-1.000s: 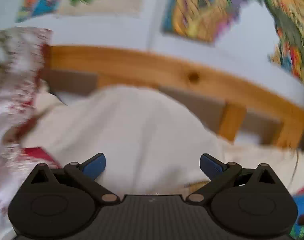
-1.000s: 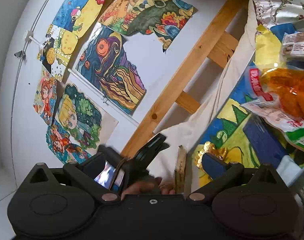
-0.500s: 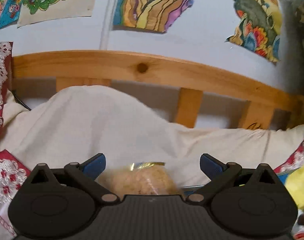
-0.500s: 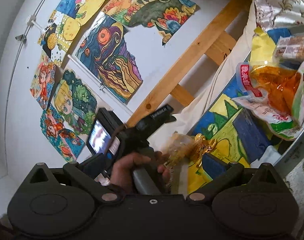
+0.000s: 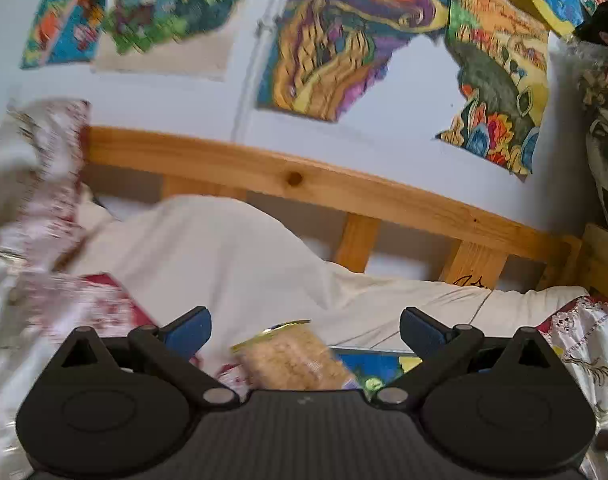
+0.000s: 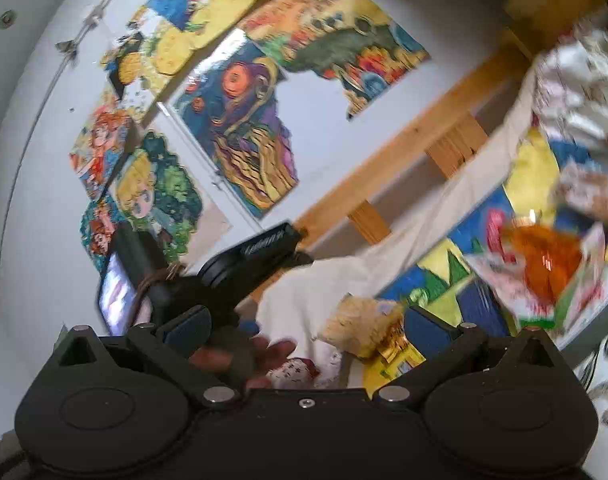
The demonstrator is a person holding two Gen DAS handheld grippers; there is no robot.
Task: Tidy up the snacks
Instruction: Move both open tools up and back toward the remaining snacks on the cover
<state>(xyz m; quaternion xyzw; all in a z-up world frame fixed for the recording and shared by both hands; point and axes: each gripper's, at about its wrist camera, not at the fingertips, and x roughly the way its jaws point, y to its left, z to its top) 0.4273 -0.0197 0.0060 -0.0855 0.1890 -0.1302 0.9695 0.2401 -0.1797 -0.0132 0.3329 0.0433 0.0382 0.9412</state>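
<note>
**Two open grippers, one golden snack pack between them, more snacks in a tray**

Two hand-held grippers are showing. The left gripper point(image 5: 305, 330) is standing with its jaws wide apart and nothing between the blue pads; the right gripper point(image 6: 305, 326) is likewise spread wide and gripping nothing. In the right wrist view, a person's hand point(image 6: 244, 360) is wrapping around the handle of the left gripper, low and left of centre.

One snack pack point(image 5: 294, 356) of pale, crumbly pieces with a gold-foil edge is lying just ahead of the left gripper's body, between the two fingers but touching neither pad. The same pack point(image 6: 363, 330) is appearing in the right wrist view, sitting just beside the right-hand finger on the colourful printed sheet point(image 6: 443, 276).

Further right in that view, a shallow grey tray point(image 6: 595, 312) is holding at least two snacks: one orange bag point(image 6: 543, 268) with red and green print, and one brown-and-white packet point(image 6: 591, 192) behind it. Both are blurred, so any further count cannot be told.

The surface is a bed. A cream blanket point(image 5: 224, 256) is bunching up over it, with red-and-white lace-patterned fabric point(image 5: 44, 184) at the left edge. A wooden bed rail point(image 5: 304, 184) with vertical slats is running behind the blanket. Above it, a pale wall point(image 5: 383, 128) is carrying several brightly coloured, ragged-edged pictures point(image 5: 343, 48); in the right wrist view about five are showing.
</note>
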